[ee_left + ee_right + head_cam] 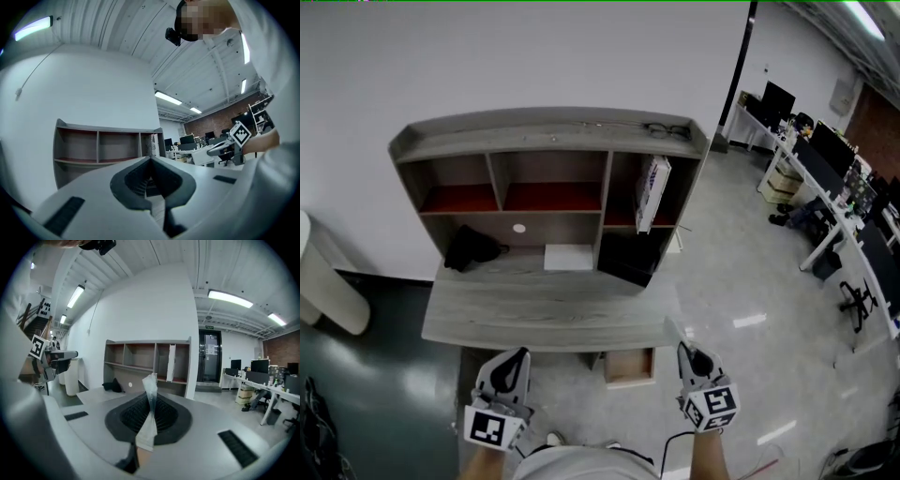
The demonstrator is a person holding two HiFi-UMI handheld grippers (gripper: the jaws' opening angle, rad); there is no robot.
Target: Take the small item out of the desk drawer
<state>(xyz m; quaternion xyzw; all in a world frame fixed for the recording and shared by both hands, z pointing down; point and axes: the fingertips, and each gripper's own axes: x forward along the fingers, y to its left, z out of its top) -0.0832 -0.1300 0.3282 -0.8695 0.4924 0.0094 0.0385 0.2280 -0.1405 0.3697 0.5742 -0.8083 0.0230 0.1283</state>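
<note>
Head view: left tool [517, 360] and right tool [688, 354] low and close to the body, in front of the tabletop [544, 314]. Below its front edge, the drawer [630, 367] pulled open, looking bare inside. On the tabletop, a black bundle [472, 248] and a white sheet [569, 256]. Above, a hutch [553, 131] with a white box [652, 192] upright in its right compartment.

Left gripper view: jaws together, nothing between them.

Right gripper view: jaws pinched tight on a thin clear packet [146, 432] — the small item, out of the drawer and standing up past the tips.

Likely trouble: the packet sliding free, being slick and caught only along a narrow strip. A quick swing or a slackened squeeze probably enough to drop it, perhaps back into the drawer. Open drawer also liable to be knocked — jutting toward the person.

Counts: two tools, one drawer, one packet, one black bundle, one white sheet, one box, three compartments in the hutch's upper row.
</note>
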